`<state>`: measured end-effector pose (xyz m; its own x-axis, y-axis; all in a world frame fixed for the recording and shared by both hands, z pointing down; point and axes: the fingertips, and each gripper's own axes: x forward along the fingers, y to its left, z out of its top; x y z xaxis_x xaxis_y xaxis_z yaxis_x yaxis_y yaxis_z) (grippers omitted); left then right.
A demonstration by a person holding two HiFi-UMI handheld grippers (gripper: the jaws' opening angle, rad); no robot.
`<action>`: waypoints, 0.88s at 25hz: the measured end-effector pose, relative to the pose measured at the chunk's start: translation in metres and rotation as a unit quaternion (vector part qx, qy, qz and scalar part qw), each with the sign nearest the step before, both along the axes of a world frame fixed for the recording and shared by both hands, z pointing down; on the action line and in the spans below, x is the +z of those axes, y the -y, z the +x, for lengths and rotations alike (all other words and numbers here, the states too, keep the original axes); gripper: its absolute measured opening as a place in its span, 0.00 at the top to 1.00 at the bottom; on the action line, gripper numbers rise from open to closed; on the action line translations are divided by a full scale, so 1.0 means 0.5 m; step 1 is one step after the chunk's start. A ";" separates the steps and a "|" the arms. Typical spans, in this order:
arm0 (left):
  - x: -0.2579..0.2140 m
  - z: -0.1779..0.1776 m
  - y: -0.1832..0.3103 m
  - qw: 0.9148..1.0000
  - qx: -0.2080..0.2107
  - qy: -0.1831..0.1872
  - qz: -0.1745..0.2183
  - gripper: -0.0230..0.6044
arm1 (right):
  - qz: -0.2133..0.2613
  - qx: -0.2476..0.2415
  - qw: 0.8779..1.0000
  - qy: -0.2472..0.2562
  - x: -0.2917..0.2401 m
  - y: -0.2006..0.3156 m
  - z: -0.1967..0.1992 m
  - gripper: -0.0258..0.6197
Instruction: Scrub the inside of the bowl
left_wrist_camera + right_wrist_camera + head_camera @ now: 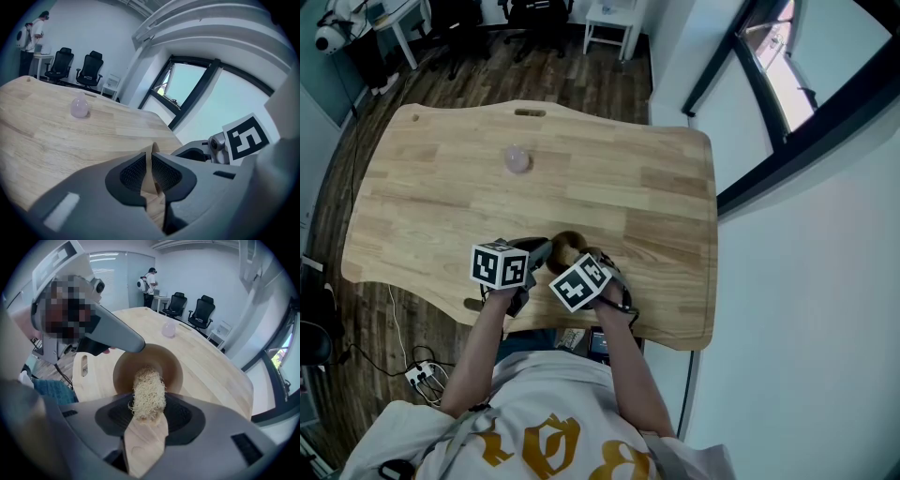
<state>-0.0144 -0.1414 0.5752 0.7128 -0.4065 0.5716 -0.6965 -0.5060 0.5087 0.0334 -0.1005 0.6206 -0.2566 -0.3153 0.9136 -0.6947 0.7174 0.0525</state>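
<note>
**Bowl clamped, brush lined up on its mouth**

Wooden bowl (125, 373) sits at the table's near edge, between both grippers, tipped so its mouth faces the right one; left gripper (150, 171) is clamped on the bowl's thin rim wall; right gripper (149, 414) is clenched on the flat wooden handle of a scrub brush (148, 389), bristles forward over the bowl's hollow; bristle contact can't be confirmed.

Likely best approach: keep the rim clamp firm, press the bristles to the inner wall, sweep in circles from bottom to rim, and go light near the left jaws.

Surface: pale wood table (441, 178), with a small translucent jar (517, 160) well apart; room: dark plank floor (487, 66), office chairs (91, 70), big window (187, 89), a person (149, 281) at a far desk.
</note>
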 end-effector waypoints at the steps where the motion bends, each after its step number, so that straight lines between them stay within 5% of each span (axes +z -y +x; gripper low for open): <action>1: -0.003 0.003 0.000 1.000 0.002 -0.001 0.001 0.90 | 0.003 0.007 1.000 -0.002 -0.001 0.004 0.004 0.68; 22: 0.023 0.035 -0.009 1.000 0.022 0.011 -0.017 0.92 | 0.011 0.083 0.996 0.030 0.006 0.031 0.049 0.68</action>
